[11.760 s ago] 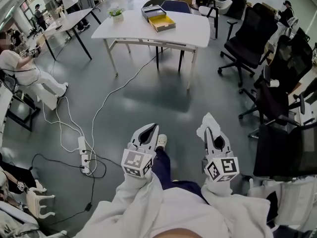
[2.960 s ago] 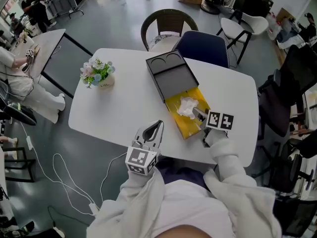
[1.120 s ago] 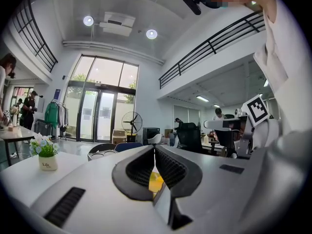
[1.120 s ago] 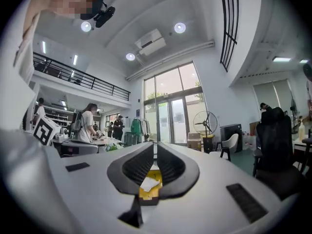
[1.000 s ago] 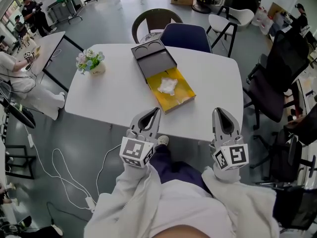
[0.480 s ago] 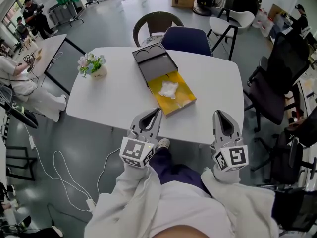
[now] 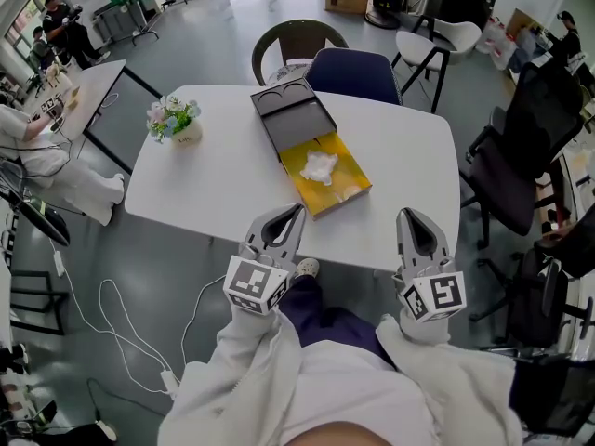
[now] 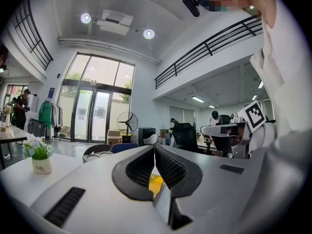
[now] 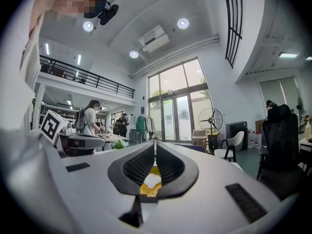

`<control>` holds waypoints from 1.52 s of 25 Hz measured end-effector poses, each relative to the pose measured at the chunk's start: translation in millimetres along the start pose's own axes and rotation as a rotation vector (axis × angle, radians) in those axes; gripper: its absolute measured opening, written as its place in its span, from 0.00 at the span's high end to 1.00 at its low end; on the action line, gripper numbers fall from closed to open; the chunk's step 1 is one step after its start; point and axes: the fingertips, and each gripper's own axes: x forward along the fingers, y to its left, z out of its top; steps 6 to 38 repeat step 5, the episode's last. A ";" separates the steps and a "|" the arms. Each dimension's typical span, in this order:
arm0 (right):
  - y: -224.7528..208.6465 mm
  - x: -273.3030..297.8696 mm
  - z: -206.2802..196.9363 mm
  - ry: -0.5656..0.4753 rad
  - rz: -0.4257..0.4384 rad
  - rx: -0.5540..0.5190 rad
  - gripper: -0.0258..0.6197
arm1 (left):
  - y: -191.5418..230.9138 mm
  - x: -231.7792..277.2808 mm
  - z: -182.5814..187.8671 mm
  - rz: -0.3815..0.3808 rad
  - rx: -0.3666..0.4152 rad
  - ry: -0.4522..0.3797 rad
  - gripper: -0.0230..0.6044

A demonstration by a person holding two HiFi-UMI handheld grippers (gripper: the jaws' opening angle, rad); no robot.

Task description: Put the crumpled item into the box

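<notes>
1 white rounded desk (image 7: 214, 184), w/ 2 chairs at its far side: 1 brown wicker chair (image 7: 293, 40), 1 navy padded chair (image 7: 358, 71). On desk, 1 open box: yellow cardboard tray (image 7: 346, 191) touching its dark grey lid (image 7: 293, 114). 2 tongs held just short of near desk edge: left tongs (image 7: 294, 212) & right tongs (image 7: 411, 216), both w/ jaws together, nothing in them. 1 small flower pot (image 7: 177, 119) near desk's left end, well apart from box. 1 crumpled white paper item (image 7: 321, 167) lies inside yellow tray.
</notes>
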 end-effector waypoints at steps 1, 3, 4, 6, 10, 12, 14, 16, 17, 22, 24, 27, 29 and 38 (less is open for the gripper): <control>-0.2 -0.2 -1.0 0.004 -0.002 0.006 0.90 | 0.1 0.1 -1.0 0.000 -0.002 0.002 0.93; -0.2 -0.1 -3.2 0.011 -0.002 0.014 0.90 | 0.3 0.2 -2.5 0.001 -0.004 0.004 0.93; 0.2 0.2 -4.4 0.013 0.001 0.014 0.90 | 0.5 0.3 -3.3 0.001 -0.005 0.004 0.93; 0.6 0.6 -5.6 0.016 0.004 0.014 0.90 | 0.8 0.3 -4.1 0.002 -0.006 0.005 0.93; 0.6 0.6 -5.6 0.016 0.004 0.014 0.90 | 0.8 0.3 -4.1 0.002 -0.006 0.005 0.93; 0.6 0.6 -5.6 0.016 0.004 0.014 0.90 | 0.8 0.3 -4.1 0.002 -0.006 0.005 0.93; 0.6 0.6 -5.6 0.016 0.004 0.014 0.90 | 0.8 0.3 -4.1 0.002 -0.006 0.005 0.93; 0.6 0.6 -5.6 0.016 0.004 0.014 0.90 | 0.8 0.3 -4.1 0.002 -0.006 0.005 0.93; 0.6 0.6 -5.6 0.016 0.004 0.014 0.90 | 0.8 0.3 -4.1 0.002 -0.006 0.005 0.93; 0.6 0.6 -5.6 0.016 0.004 0.014 0.90 | 0.8 0.3 -4.1 0.002 -0.006 0.005 0.93; 0.6 0.6 -5.6 0.016 0.004 0.014 0.90 | 0.8 0.3 -4.1 0.002 -0.006 0.005 0.93; 0.6 0.6 -5.6 0.016 0.004 0.014 0.90 | 0.8 0.3 -4.1 0.002 -0.006 0.005 0.93; 0.6 0.6 -5.6 0.016 0.004 0.014 0.90 | 0.8 0.3 -4.1 0.002 -0.006 0.005 0.93; 0.6 0.6 -5.6 0.016 0.004 0.014 0.90 | 0.8 0.3 -4.1 0.002 -0.006 0.005 0.93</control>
